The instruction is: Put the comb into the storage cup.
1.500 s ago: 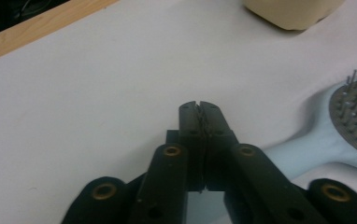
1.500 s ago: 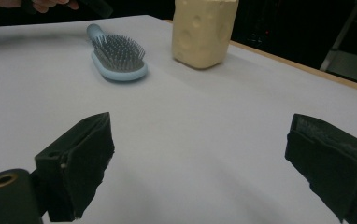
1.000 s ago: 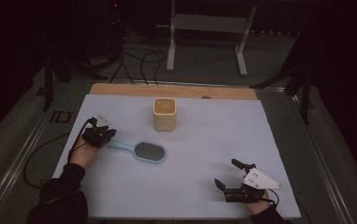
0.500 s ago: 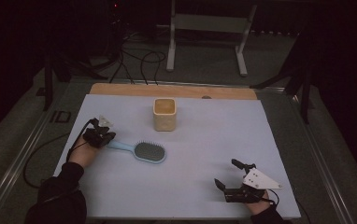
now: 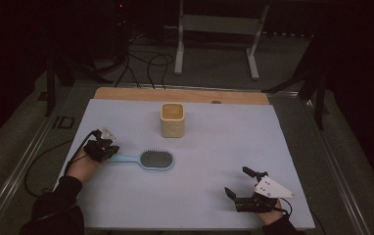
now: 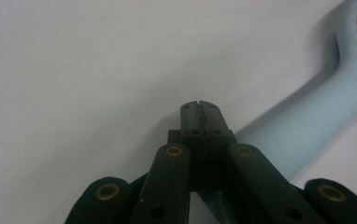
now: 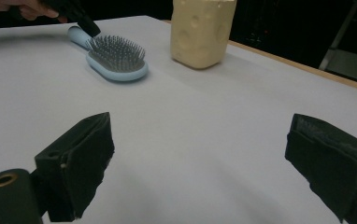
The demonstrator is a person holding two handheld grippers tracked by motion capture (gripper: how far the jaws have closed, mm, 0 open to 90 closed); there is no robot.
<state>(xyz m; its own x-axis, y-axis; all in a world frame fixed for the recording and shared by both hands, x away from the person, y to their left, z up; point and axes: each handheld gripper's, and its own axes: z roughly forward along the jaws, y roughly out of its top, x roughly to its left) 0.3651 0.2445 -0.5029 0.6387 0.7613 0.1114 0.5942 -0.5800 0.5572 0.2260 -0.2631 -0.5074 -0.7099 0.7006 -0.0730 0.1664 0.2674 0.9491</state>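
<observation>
Item: hairbrush (image 5: 148,159), pale blue, lying flat on the white table (image 5: 214,147) left of centre, bristles up, handle pointing left. The handle's end is hidden under the left gripper (image 5: 103,149) in the high view; in the left gripper view the brush head is cut off at the upper right corner and the handle runs down behind the jaws. Left gripper: jaws pressed together, tips against each other just beside the handle; whether they pinch its edge cannot be made out. Left hand (image 5: 83,164) rests low on the table, forearm entering from the bottom left, sleeve dark. Right gripper (image 5: 239,188): near the front right of the table, well apart from the brush, jaws wide apart with nothing between them, held level just above the surface. Cream block-shaped holder (image 5: 172,119) stands upright behind the brush. Surroundings dark, details hard to read.
</observation>
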